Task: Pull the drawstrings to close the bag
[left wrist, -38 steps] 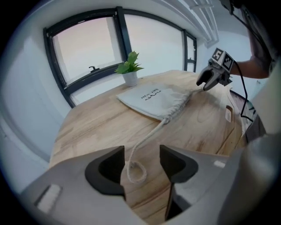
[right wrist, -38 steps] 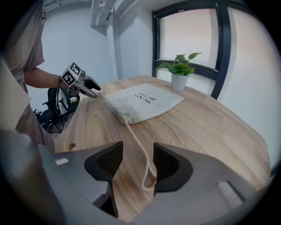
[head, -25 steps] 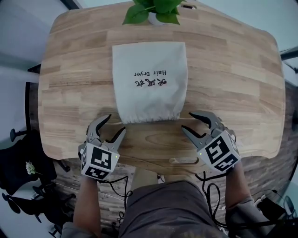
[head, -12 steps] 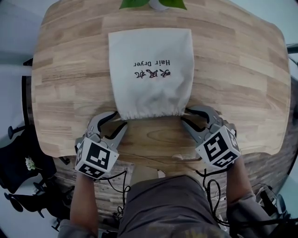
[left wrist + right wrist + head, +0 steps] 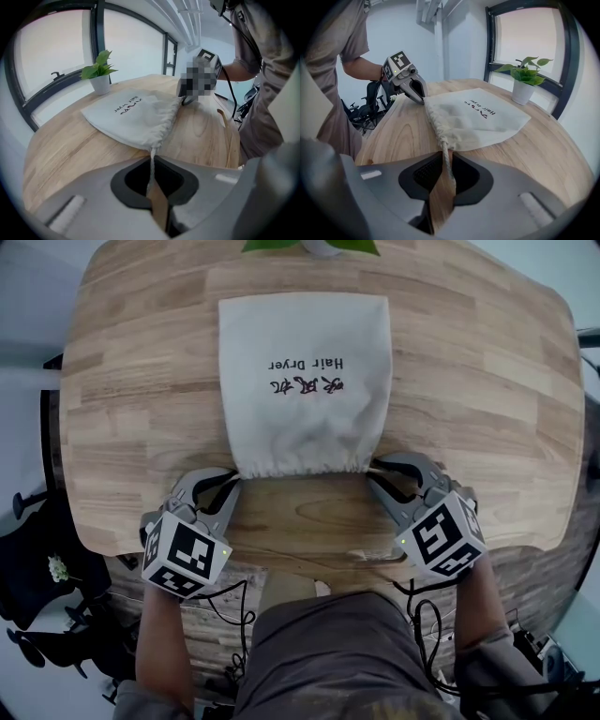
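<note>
From the head view we see the pale cloth bag (image 5: 305,381) lying flat in the middle of the wooden desk (image 5: 487,381). Its gathered mouth faces us and its closed end lies just short of the potted plant (image 5: 314,246) at the far edge. The dark print on the bag reads "Hair Dryer", upside down from here. The left gripper (image 5: 232,482) sits at the left corner of the mouth and the right gripper (image 5: 373,472) at the right corner, both angled down toward the desk with their tips against the puckered hem. The cords themselves are too thin to make out from above.

In the left gripper view we look along the jaws to the bag's corner. The left drawstring (image 5: 151,161) comes out of the gathered hem and runs straight in between the jaw tips, which are clenched on it. The bag lies just beyond, with the plant behind it near the window, and the other gripper is at the far corner of the mouth.

In the right gripper view the right drawstring (image 5: 445,159) leaves the hem and passes between the tips, its loose end trailing into the hollow behind them. These jaws have just been closing and now pinch the cord from both sides. The bag spreads out beyond them, and the left gripper stands at the opposite corner
</note>
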Motion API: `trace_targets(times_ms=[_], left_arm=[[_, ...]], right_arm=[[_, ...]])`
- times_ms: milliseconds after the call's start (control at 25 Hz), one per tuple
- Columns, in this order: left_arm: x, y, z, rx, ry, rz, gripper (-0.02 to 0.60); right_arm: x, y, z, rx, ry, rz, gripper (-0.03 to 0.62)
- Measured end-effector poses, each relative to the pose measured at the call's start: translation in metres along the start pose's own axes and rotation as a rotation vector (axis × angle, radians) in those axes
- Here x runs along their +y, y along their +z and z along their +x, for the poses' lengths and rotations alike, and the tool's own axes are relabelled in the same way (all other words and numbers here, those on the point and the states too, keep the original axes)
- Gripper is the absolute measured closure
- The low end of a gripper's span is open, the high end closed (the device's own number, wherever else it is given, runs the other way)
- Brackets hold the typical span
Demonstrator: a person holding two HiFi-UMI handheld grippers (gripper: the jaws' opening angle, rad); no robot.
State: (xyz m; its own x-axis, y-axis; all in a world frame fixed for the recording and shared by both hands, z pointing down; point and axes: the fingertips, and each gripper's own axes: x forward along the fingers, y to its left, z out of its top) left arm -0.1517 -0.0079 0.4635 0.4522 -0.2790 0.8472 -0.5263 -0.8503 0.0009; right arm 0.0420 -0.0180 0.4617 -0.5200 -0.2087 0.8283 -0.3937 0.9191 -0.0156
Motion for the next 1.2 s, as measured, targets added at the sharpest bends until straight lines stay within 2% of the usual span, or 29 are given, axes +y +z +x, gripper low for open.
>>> trace_targets(times_ms=[80,320,520,600,760,1040,1120,1200], left_arm=[[0.002,-0.001,-0.001,-0.004,0.003,-0.018,0.568],[0.004,-0.001,-0.001,-0.016,-0.008,-0.051,0.569],[0.002,0.000,0.000,-0.033,-0.018,-0.026,0.568],[0.001,0.000,-0.001,-0.032,-0.027,-0.016,0.561],[-0.002,0.001,-0.002,-0.044,-0.038,-0.016,0.530],[-0.003,0.003,-0.006,-0.083,-0.044,-0.061,0.526],[-0.001,0.003,-0.008,-0.092,-0.037,-0.065,0.530],[0.001,0.002,-0.007,-0.083,-0.029,-0.062,0.563]], right_arm=[[-0.001,-0.002,0.000,0.007,-0.002,0.003,0.553],[-0.002,-0.002,-0.001,0.005,-0.008,0.013,0.556],[0.001,-0.003,-0.001,-0.013,-0.016,0.004,0.538],[0.001,-0.002,-0.001,-0.015,-0.015,0.002,0.502],[0.005,-0.001,-0.001,-0.018,0.005,-0.020,0.470],[0.010,0.001,-0.002,-0.044,-0.002,-0.036,0.476],[0.008,0.002,-0.003,-0.055,-0.012,-0.034,0.491],[0.007,0.002,-0.003,-0.057,-0.019,-0.030,0.551]])
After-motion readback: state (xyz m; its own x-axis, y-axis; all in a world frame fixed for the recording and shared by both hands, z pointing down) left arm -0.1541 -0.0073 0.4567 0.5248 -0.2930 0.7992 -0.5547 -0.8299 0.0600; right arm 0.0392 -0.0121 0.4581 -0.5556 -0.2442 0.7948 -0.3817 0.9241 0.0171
